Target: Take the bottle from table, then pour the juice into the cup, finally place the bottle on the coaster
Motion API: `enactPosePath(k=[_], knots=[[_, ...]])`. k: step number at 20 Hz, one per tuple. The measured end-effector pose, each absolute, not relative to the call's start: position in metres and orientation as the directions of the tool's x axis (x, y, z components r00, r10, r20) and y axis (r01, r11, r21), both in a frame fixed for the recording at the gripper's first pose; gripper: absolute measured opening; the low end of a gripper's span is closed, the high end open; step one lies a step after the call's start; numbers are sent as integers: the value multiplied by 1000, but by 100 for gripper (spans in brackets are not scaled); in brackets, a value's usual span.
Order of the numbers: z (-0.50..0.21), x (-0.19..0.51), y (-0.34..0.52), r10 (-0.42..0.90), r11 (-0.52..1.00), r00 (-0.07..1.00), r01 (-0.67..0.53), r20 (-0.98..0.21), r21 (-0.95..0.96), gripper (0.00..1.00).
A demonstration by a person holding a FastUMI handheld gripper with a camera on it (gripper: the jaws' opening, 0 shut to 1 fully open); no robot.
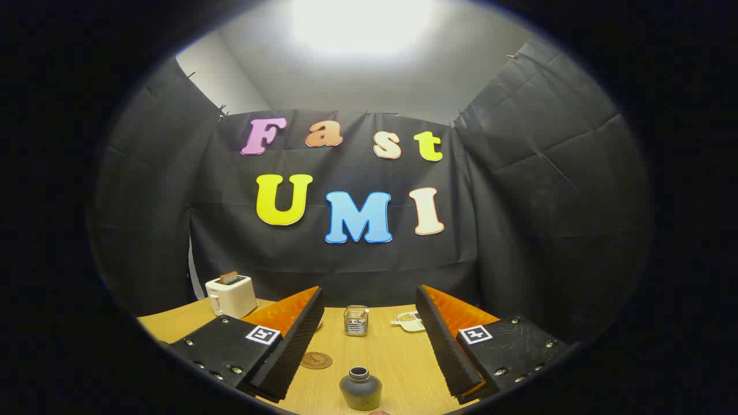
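A small dark grey bottle (pixel 360 389) with an open neck stands upright on the wooden table (pixel 398 357), low between my two fingers and a little behind their tips. My gripper (pixel 369 311) is open, both fingers wide apart and touching nothing. A clear glass cup (pixel 356 320) stands farther back on the table, just beyond the fingertips and roughly midway between them. A round brown coaster (pixel 315 361) lies flat beside the inner edge of the left finger, to the left of the bottle.
A white toaster (pixel 231 295) with a slice of bread in it stands at the back left of the table. A small white dish (pixel 410 320) with something brownish sits close to the right finger's tip. The black cloth wall closes the booth behind the table.
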State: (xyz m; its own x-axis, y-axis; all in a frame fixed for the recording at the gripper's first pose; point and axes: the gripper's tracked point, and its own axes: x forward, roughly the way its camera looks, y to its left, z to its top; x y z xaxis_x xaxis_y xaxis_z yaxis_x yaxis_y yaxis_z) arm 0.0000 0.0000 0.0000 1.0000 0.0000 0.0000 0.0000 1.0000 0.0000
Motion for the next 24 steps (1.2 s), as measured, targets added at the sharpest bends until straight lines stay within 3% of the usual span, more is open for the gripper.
enactPosePath(k=[24], knots=[[-26, 4, 4, 91, 995, 996, -92, 23, 37, 97]])
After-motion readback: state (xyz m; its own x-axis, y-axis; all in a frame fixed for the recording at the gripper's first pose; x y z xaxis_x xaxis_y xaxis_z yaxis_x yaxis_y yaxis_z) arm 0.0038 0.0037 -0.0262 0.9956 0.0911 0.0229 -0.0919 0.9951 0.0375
